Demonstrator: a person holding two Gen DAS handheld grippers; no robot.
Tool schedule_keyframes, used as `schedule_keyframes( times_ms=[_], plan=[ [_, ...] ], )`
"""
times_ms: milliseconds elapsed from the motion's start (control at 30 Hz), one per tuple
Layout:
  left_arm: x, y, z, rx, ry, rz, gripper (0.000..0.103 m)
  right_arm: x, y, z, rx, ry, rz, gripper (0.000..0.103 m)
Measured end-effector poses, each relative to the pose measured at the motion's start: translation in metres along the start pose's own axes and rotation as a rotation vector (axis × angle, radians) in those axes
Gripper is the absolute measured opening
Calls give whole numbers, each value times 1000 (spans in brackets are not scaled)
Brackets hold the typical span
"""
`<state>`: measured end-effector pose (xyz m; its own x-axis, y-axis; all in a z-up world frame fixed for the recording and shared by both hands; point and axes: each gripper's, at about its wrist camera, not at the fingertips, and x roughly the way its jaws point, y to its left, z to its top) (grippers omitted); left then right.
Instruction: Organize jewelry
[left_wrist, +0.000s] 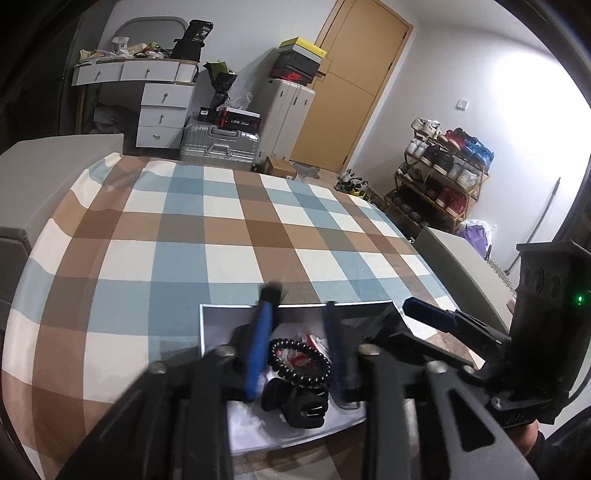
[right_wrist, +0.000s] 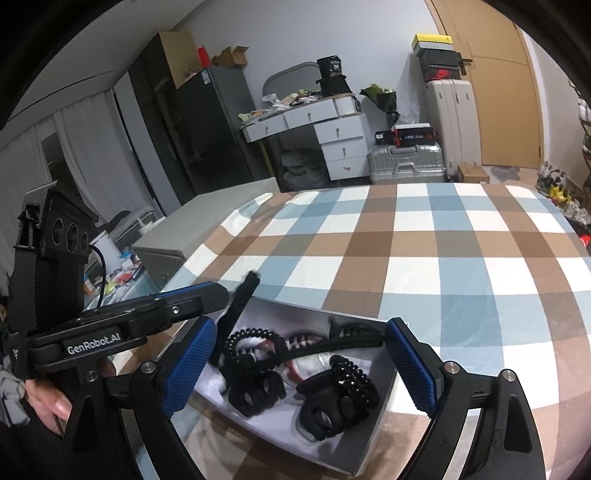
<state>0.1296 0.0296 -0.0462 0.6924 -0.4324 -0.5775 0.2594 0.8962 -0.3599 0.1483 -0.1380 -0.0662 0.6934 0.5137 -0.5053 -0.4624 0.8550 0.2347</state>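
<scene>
Right wrist view, right hand-held gripper (right_wrist: 303, 363) spread wide over tray (right_wrist: 354, 469), second claw clip (right_wrist: 255, 397) visible, left hand-held gripper (left_wrist: 299, 347) parted.

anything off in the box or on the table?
Nothing spilled or damaged. The items are just jumbled in the shallow box: spiral hair ties, claw clips and a headband overlap in one pile. Both claws hang open above it.

The left gripper (left_wrist: 297, 332) hangs over a shallow white box (left_wrist: 216, 325) on a table with a checked cloth (left_wrist: 184, 236), its blue fingers (left_wrist: 260, 347) apart on either side of a black coiled hair tie (left_wrist: 299, 363). A black hair clip (left_wrist: 295, 404) lies just below the tie in the box. The right gripper (left_wrist: 428, 312) reaches in from the right edge.
</scene>
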Motion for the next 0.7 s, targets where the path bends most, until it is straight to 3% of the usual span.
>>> schedule_keyframes(
  times_ms=[233, 367, 400, 533, 700],
  plan=[
    [-7, -3, -1, 1, -7, 8, 36, -10, 3, 2, -19, -35, 19, 94],
    [-12, -6, -2, 11, -15, 29, 48, -22, 8, 3, -29, -86, 2, 98],
    [-15, -7, -1, 15, -21, 51, 55, -28, 9, 4, -31, -109, -13, 98],
    [-37, -15, 1, 55, -127, 152, 68, -47, 16, 5, -67, -194, -32, 103],
    [-62, -20, -3, 45, -320, 325, 100, -68, 23, 4, -92, -290, -17, 103]
  ],
)
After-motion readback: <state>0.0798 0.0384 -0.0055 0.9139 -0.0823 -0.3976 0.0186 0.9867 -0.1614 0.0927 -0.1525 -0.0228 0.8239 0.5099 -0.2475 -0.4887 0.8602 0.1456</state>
